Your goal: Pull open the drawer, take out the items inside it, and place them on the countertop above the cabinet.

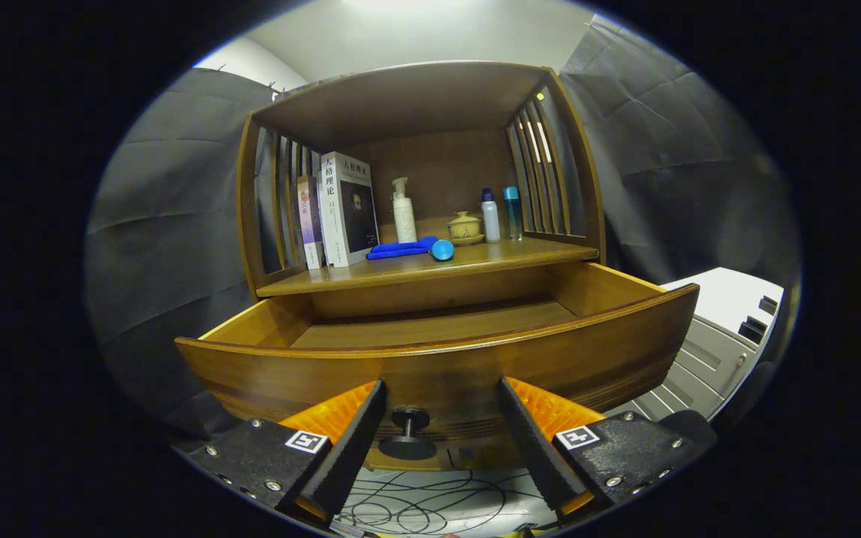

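Gripper (442, 418): I see fingers spread, knob (409, 431) between them, untouched.
Drawer (438, 366): pulled out; front wall hides its near floor.
Countertop (475, 260): blue item (409, 249), ends unclear.

The wooden cabinet drawer (438, 359) stands pulled out below the surface (430, 270). Near the surface's front edge lies a blue folded cloth (400, 249); upright books (341, 213) stand at its left edge, capped bottles (500, 214) at the back right. The claw (442, 418) stands spread around the drawer's round knob (409, 430).

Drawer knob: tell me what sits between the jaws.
In the gripper view, the drawer knob stands between the open jaws of the gripper, nearer one finger, neither pressing it.
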Tool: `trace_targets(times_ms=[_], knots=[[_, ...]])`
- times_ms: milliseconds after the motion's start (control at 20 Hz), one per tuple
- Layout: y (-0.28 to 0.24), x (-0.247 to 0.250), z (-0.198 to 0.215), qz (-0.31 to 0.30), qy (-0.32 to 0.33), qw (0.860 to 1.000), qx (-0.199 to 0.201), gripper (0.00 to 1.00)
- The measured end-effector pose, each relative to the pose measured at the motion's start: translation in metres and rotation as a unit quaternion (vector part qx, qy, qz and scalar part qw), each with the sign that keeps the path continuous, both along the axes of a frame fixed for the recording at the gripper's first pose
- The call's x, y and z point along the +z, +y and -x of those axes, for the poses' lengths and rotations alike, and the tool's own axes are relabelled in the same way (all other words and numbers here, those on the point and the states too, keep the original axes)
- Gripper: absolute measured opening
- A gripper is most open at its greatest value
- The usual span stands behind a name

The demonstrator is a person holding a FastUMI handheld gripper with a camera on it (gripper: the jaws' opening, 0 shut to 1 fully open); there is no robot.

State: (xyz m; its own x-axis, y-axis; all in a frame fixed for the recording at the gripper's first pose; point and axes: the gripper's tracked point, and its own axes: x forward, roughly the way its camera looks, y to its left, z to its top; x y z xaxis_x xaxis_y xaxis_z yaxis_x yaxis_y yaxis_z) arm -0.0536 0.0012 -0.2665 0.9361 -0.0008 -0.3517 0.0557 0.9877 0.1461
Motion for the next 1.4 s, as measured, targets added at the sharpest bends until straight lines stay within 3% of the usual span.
trace_targets(times_ms=[1100,1400], knots=[[-0.005,-0.015,-0.098,-0.016,-0.013,1.0,-0.005,0.96],[-0.007,-0.023,-0.126,0.021,-0.01,1.0,0.003,0.94]])
